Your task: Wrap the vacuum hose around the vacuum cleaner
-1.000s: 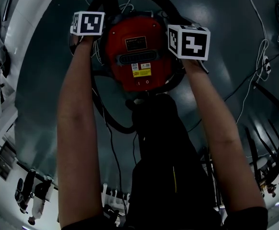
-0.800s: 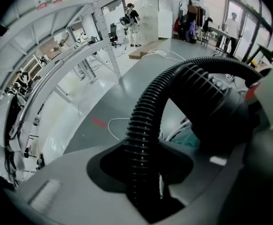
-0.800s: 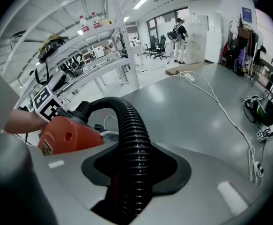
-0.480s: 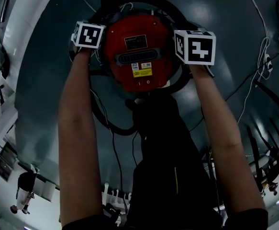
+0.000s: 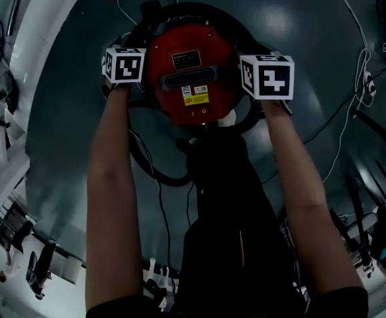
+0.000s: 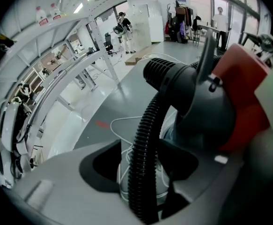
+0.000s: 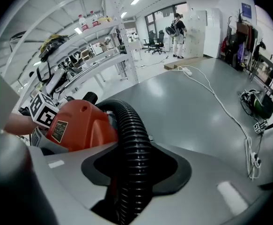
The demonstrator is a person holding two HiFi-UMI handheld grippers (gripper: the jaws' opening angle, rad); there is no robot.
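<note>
In the head view the red vacuum cleaner (image 5: 191, 71) stands on the grey floor, with the black ribbed hose (image 5: 179, 6) curving round its far side. My left gripper (image 5: 123, 71) is at its left flank and my right gripper (image 5: 267, 78) at its right; the marker cubes hide both pairs of jaws. In the left gripper view the hose (image 6: 143, 149) runs loose between the jaws, which have just been opening, beside the vacuum's red shell (image 6: 241, 97). In the right gripper view the jaws are closed round the hose (image 7: 134, 139) next to the vacuum (image 7: 80, 125).
A white cable (image 5: 355, 78) runs over the floor to a power strip (image 5: 369, 85) at the right. A thin white cord (image 6: 122, 125) lies by the vacuum. White shelving (image 5: 0, 111) lines the left side. A spare hose loop (image 5: 153, 171) lies near my legs. People stand far off (image 7: 177, 29).
Both grippers have slid back along the vacuum's sides toward me. The hose arc has drawn in closer round the vacuum's far side.
</note>
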